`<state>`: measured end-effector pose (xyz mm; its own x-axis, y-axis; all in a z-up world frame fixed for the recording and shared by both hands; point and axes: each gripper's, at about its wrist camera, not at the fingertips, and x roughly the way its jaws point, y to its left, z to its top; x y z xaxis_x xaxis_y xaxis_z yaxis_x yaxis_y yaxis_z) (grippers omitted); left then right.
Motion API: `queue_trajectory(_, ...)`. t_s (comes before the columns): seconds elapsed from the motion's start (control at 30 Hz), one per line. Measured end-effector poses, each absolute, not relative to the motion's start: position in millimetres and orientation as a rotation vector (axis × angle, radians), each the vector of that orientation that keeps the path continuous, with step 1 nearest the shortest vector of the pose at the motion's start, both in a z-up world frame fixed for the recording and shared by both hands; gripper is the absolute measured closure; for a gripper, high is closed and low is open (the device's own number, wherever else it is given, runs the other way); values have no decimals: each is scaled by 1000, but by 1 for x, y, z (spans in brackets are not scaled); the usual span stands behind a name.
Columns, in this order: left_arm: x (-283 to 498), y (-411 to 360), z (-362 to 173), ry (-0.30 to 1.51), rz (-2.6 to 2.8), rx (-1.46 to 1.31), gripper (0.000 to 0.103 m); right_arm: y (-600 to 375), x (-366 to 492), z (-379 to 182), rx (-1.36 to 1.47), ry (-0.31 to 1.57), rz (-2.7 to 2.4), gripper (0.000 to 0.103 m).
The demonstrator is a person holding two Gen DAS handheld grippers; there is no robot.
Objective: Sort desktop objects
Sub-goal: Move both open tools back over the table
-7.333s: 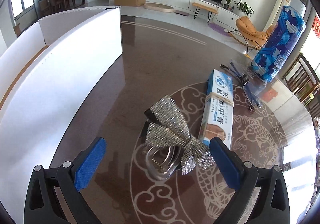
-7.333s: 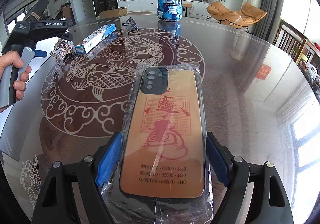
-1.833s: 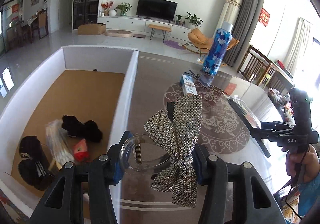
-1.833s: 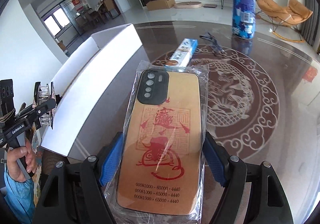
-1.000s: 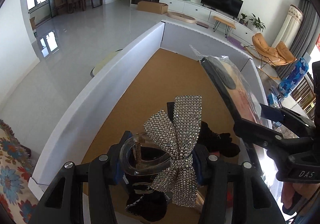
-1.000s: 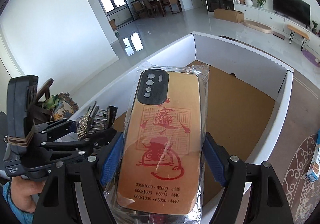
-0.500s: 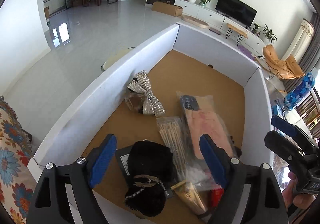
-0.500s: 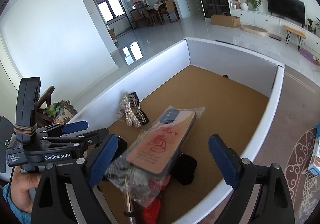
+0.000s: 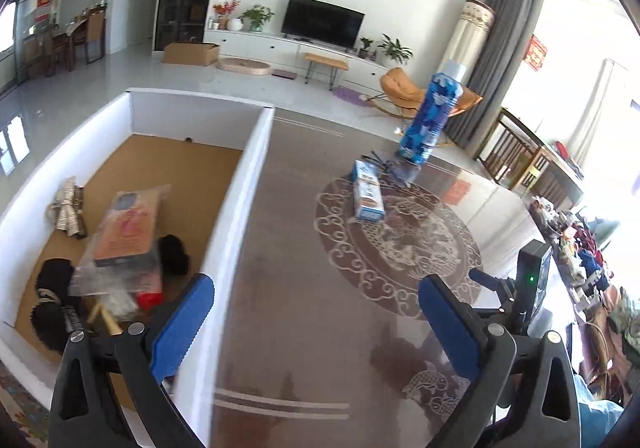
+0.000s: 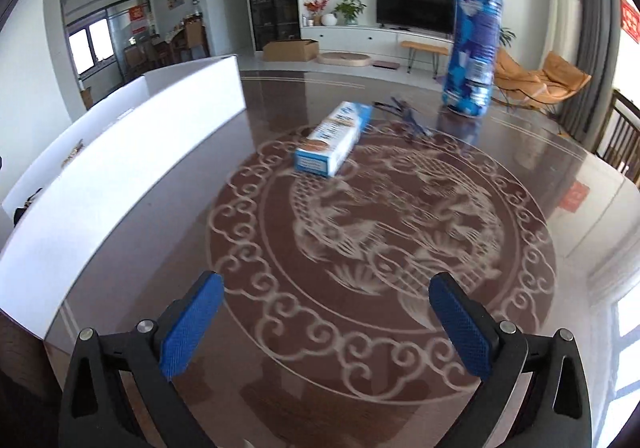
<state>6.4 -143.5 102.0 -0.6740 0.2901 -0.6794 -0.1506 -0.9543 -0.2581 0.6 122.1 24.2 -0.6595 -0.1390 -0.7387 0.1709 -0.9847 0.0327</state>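
Note:
My left gripper (image 9: 316, 316) is open and empty, above the table by the white box's (image 9: 244, 184) right wall. In the box lie the wrapped orange phone case (image 9: 126, 230), the silver bow hair clip (image 9: 68, 206) and dark items. My right gripper (image 10: 326, 322) is open and empty over the table's carved round pattern. Ahead of it lie a blue-white toothpaste box (image 10: 334, 138), dark glasses (image 10: 406, 114) and a tall blue can (image 10: 472, 44). The toothpaste box (image 9: 367, 194) and the can (image 9: 430, 116) also show in the left wrist view.
The white box's (image 10: 132, 152) long wall runs along the table's left side. The other hand-held gripper (image 9: 516, 296) shows at the right of the left wrist view. A red sticker (image 10: 574, 196) lies near the table's right edge. Chairs stand beyond the table.
Both grippers have swung from over the box to the right, toward the table. The phone case and the bow clip stay in the box, where they were let go about half a second earlier.

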Motion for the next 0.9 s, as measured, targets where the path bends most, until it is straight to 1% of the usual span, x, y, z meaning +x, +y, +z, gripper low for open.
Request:
queue_trajectory(0.1,-9,-102,63,-219,2607,-1209,0,165,10,11,1287,30,-2759,0)
queue_trajectory(0.23,-26,-58,8,-166,2546,-1348,0,200,25,-3,1354,67,-2796,0)
queue_trajectory(0.3,-31,-42,-9,-132,2528,-1389,0,207,27,-2,1351,38,-2795,0)
queue_trajectory(0.37,-31,-30,-20,-103,2521,-1397,0,208,25,-1,1340,59,-2815,0)
queue_trajectory(0.43,-31,-23,-28,-72,2531,-1412,0,208,23,-2,1359,56,-2806,0)
queue_trajectory(0.6,-28,-18,-38,-44,2550,-1438,0,200,20,-7,1413,120,-2803,0)
queue_trajectory(0.77,-31,-9,-41,36,2572,-1440,0,205,19,-8,1419,71,-2785,0)
queue_trajectory(0.9,-30,0,-44,138,2588,-1445,0,208,20,-10,1424,44,-2774,0)
